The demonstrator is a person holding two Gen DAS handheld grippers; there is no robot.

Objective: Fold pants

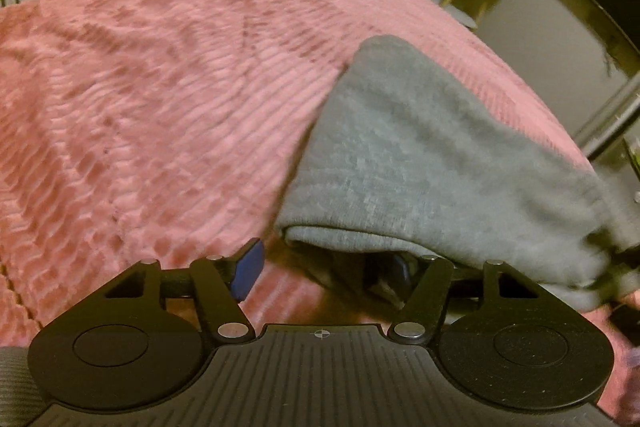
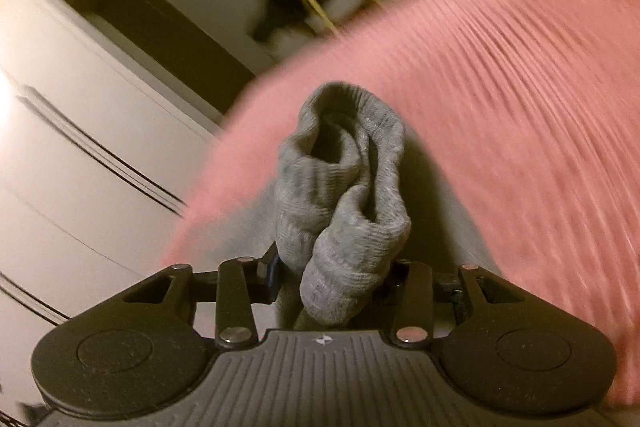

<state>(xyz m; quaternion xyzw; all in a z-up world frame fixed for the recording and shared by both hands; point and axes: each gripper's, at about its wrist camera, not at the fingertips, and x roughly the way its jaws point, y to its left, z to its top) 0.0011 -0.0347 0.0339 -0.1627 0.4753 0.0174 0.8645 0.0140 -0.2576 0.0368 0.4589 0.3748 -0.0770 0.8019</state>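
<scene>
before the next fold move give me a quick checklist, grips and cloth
1. Right gripper shut on the ribbed cuff: ok.
2. Left gripper holding grey pants: not ok, its jaws stand apart and the cloth only drapes over one side.
3. Pants over the pink bedspread, not off its edge: ok.
4. Cloth flat and unbunched: not ok, the cuff is crumpled.
5. Both legs aligned: cannot tell.

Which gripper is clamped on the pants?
The right gripper: its jaws pinch a bunched ribbed cuff of the grey pants. The left gripper is open, fabric draped over one finger.
</scene>
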